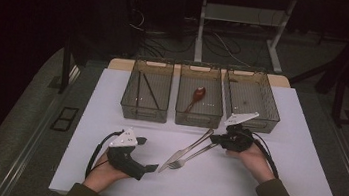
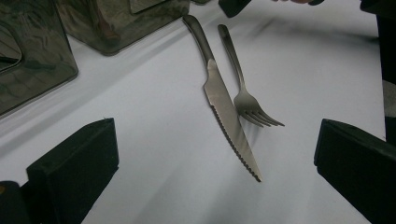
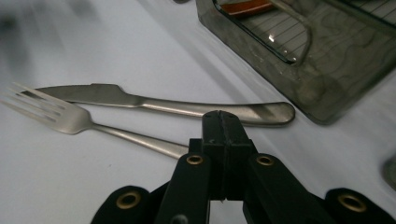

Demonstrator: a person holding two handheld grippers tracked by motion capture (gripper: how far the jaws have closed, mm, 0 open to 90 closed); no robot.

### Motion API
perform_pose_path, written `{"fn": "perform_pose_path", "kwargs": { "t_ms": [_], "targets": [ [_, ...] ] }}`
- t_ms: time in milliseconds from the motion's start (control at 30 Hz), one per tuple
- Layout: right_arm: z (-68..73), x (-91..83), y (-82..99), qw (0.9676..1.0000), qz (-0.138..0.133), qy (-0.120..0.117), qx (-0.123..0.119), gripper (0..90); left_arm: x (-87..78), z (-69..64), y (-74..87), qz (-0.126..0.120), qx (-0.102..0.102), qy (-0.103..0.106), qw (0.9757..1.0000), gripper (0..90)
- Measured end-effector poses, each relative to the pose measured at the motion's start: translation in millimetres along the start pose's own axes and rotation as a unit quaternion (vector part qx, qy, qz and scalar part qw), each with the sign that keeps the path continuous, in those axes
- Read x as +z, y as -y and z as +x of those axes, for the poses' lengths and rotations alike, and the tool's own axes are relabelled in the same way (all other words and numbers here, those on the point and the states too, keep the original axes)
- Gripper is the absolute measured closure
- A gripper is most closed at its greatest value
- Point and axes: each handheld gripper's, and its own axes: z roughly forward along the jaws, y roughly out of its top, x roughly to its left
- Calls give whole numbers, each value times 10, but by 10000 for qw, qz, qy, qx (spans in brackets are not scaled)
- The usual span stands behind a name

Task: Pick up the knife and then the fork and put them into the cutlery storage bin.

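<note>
2 pieces of cutlery lie side by side on the white table (image 1: 103, 170), between my hands: a knife (image 1: 187, 149) and a fork (image 1: 191, 156), their handles angled up toward my right gripper (image 1: 216, 139). That gripper's jaws are pressed flat together with nothing between them, their tips right over the end of the fork handle in the right gripper view; whether they touch it I cannot tell. My left gripper (image 1: 148, 154) rests near the knife's tip with its jaws spread wide and empty.

Both pieces look like stiff, thin, smooth steel, so I judge them light but slippery and lying flat enough to be awkward to get under. I would pinch the fork across its narrow handle (image 3: 140, 142), near the end, since the tines offer little to grip.

3 smoky clear bins stand in a row behind: the left bin (image 1: 147, 89) holds dark slim sticks, perhaps chopsticks, the middle bin (image 1: 200, 97) holds a reddish-brown spoon (image 1: 196, 95), and the right bin (image 1: 252, 100) looks empty.
</note>
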Motion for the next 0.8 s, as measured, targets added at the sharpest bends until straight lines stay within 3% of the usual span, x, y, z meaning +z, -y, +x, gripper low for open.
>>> {"fn": "perform_pose_path", "kwargs": {
  "t_ms": [367, 800],
  "targets": [
    [16, 207, -7, 9990, 385, 126, -171, 888, 5, -11, 1, 7, -6, 43, 10000, 0],
    [71, 146, 51, 9981, 538, 147, -267, 889, 1, -12, 2, -10, -34, 67, 10000, 0]
  ]
}}
